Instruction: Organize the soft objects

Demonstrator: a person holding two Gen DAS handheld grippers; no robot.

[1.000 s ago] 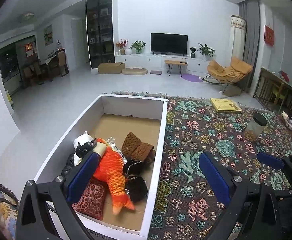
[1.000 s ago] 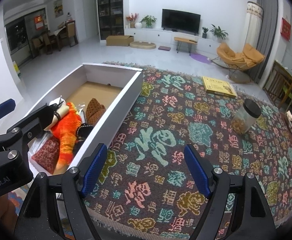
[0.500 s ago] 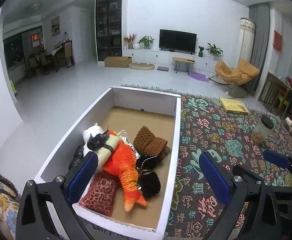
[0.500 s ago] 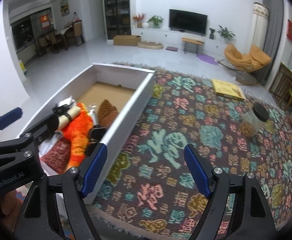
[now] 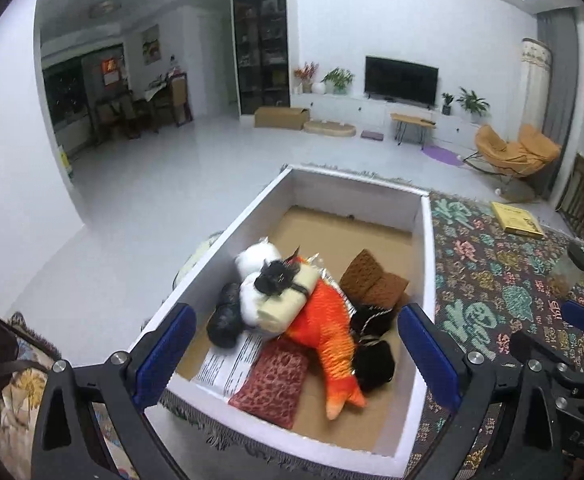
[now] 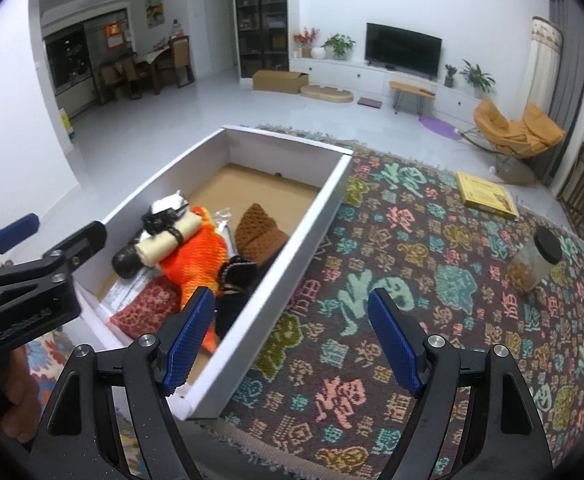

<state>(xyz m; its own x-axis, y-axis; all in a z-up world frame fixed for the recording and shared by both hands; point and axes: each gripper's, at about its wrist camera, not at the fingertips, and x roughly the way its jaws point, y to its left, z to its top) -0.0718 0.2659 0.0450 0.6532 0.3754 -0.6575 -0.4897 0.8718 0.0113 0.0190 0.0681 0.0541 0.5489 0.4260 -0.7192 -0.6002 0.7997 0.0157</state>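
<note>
Left gripper [image 5: 292,344] jaws stand apart, empty, above the white box [image 5: 423,280]; right gripper [image 6: 292,336] jaws likewise, straddling its wall. Items beneath the orange plush fish [image 5: 326,332] are partly hidden. Patterned rug [image 6: 432,300] on white-tiled floor. Box holds fish, red cushion [image 5: 272,388], brown knit [image 5: 372,282].

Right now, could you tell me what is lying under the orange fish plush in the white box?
Under the orange fish plush, a silver foil edge shows at its head and a red patterned cushion tucks beneath its side. Anything directly beneath its body is hidden.

Both tools [image 5: 292,352] [image 6: 292,344] agape, empty
</note>
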